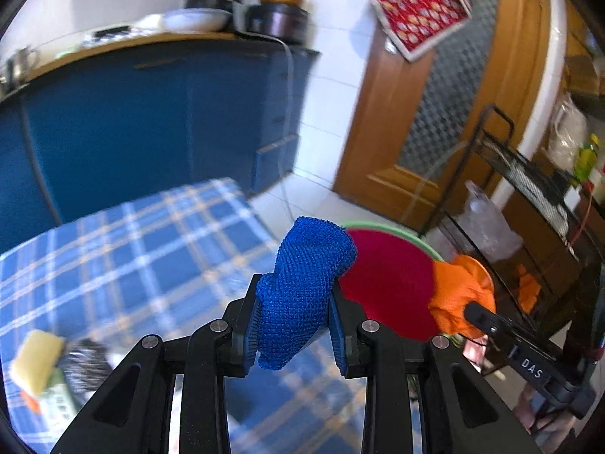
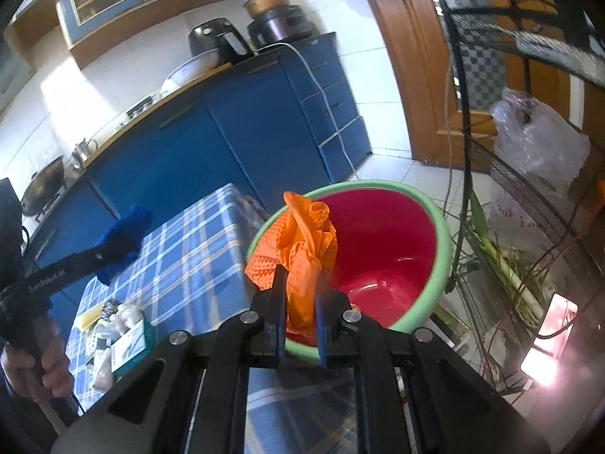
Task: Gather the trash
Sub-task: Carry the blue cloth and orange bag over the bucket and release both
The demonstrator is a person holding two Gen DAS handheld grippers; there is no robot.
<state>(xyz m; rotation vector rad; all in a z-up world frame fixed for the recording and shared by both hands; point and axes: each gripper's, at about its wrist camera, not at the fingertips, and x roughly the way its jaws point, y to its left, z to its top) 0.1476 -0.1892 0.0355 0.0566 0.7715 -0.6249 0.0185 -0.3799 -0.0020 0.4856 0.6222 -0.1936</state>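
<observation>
Left tool (image 1: 294,317) pinches a blue knitted cloth (image 1: 302,287); from the left wrist view the red bin (image 1: 389,283) with its green rim lies at two o'clock, partly behind the cloth, beyond the counter (image 1: 113,249) edge.

Right tool (image 2: 300,314) clamps a crumpled orange glove (image 2: 306,249), already over the bin (image 2: 378,249) mouth at twelve o'clock, so the right looks nearer.

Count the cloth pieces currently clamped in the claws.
2. A blue cloth is in the left claw by the table; an orange cloth is in the right claw over the bin.
</observation>
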